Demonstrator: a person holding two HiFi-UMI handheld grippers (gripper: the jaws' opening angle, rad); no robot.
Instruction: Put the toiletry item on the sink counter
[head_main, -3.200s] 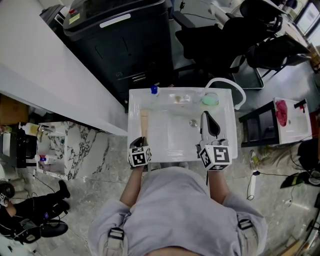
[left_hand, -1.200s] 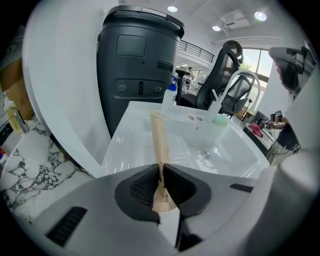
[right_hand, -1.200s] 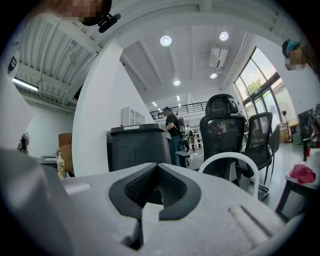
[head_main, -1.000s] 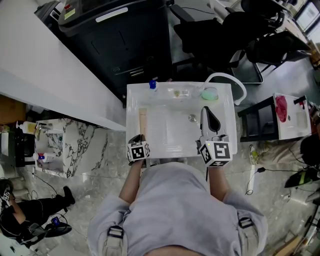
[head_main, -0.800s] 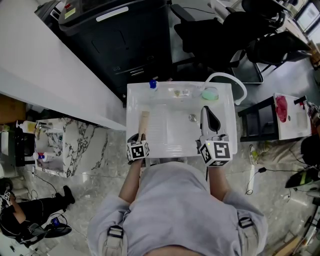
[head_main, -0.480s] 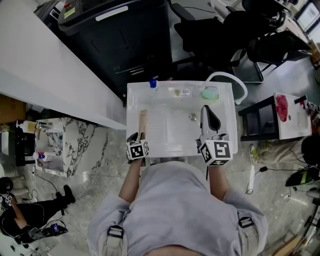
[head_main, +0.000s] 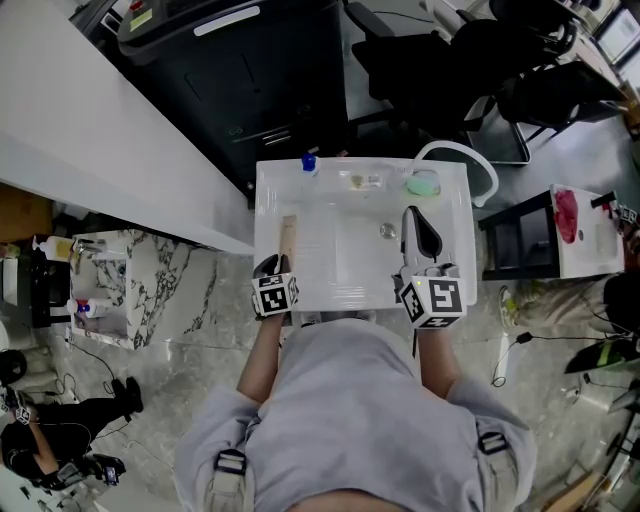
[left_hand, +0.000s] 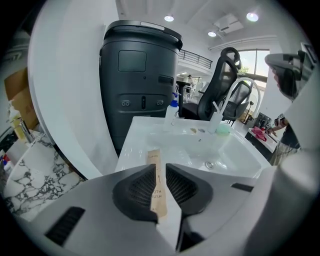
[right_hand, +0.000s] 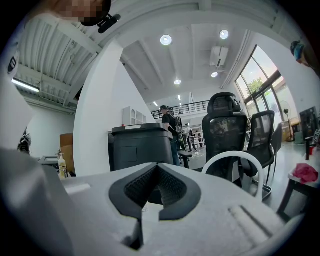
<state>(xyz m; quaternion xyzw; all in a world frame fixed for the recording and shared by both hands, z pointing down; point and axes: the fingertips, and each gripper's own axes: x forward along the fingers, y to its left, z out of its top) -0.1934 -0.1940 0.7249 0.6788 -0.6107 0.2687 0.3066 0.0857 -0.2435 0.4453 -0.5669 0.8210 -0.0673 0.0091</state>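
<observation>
The toothbrush box (head_main: 288, 235) now lies lengthwise on the tabletop (head_main: 267, 200) just left of the basin (head_main: 345, 260), parallel to the basin's left edge. A second ago it sat slightly askew, its far end leaning toward the basin. Since then it has straightened and crept a little toward the back of the basin, and the left hand-held gripper (left_hand: 160, 170) has moved forward with it. That gripper is drawn in to a narrow gap around the box's near end. In the left gripper view the ribbed pads sit against the cardboard's two long edges, so it appears to hold the box rather than to have let go. The box looks flat on the white surface, though whether its full length rests there cannot be told. The right hand-held gripper (right_hand: 157, 170) hangs over the basin's right side with its jaws together and nothing between them. It has barely moved over these seconds. In my judgement the placing is all but done: the item is already where the task wants it, left of the basin. What remains is to open the left jaws and draw back without dragging the light box toward the basin's front edge.
</observation>
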